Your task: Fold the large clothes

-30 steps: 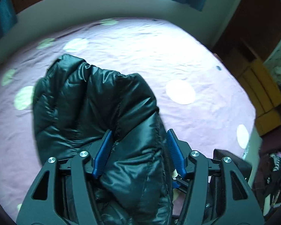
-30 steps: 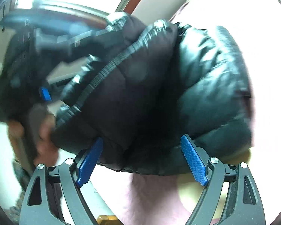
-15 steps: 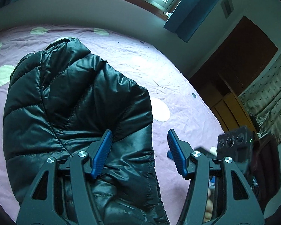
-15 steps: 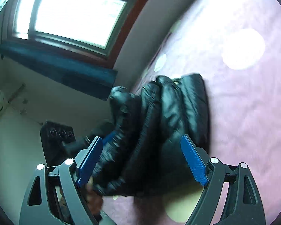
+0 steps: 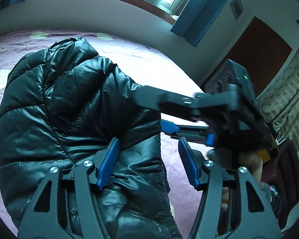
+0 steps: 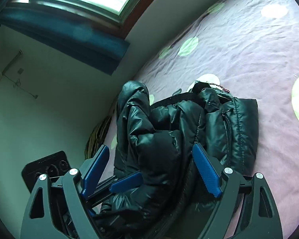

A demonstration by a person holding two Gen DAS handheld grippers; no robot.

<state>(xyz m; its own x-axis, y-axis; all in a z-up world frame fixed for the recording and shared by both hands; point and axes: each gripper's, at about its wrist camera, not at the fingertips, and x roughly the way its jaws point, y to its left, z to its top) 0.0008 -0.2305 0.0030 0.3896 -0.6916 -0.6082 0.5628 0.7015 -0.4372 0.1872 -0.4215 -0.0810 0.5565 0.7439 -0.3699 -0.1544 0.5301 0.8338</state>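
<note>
The black puffer jacket [image 6: 189,131] lay bunched and partly folded on the purple bed [image 6: 249,45]; the fold was judged incomplete, with flattening and squaring left. The left tool [image 5: 147,155] stood with jaws apart, jacket fabric between them but touching only the left-hand pad. The right tool [image 6: 151,171] stood wide apart, the jacket's near bulk between its jaws, unclamped.

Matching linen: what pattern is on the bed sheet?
Pale green dots on the pinkish-purple bed sheet, clearest in the right wrist view.
</note>
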